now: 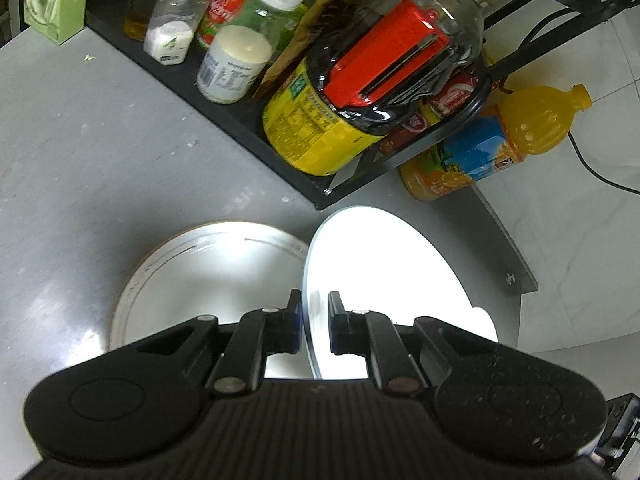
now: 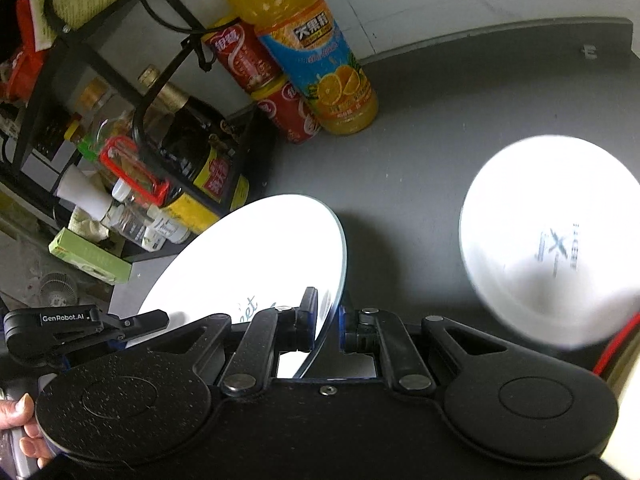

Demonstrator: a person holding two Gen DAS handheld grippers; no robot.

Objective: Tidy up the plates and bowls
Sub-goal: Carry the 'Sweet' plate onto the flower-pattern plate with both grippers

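Holding a white plate (image 1: 384, 272) by its rim, my left gripper (image 1: 314, 326) has both fingers around the edge, and my right gripper (image 2: 328, 322) clamps the same tilted plate (image 2: 256, 256). At 9 o'clock of it a second plate (image 1: 208, 272) lies flat on the grey table (image 1: 80, 160). At 3 o'clock in the right view, a white bowl (image 2: 552, 240) rests.

Your left gripper (image 1: 314, 322) and right gripper (image 2: 328, 322) are matte black, with blue-edged pads, ribbed housings, silver pivot screws and white "GenRobot.AI" lettering.
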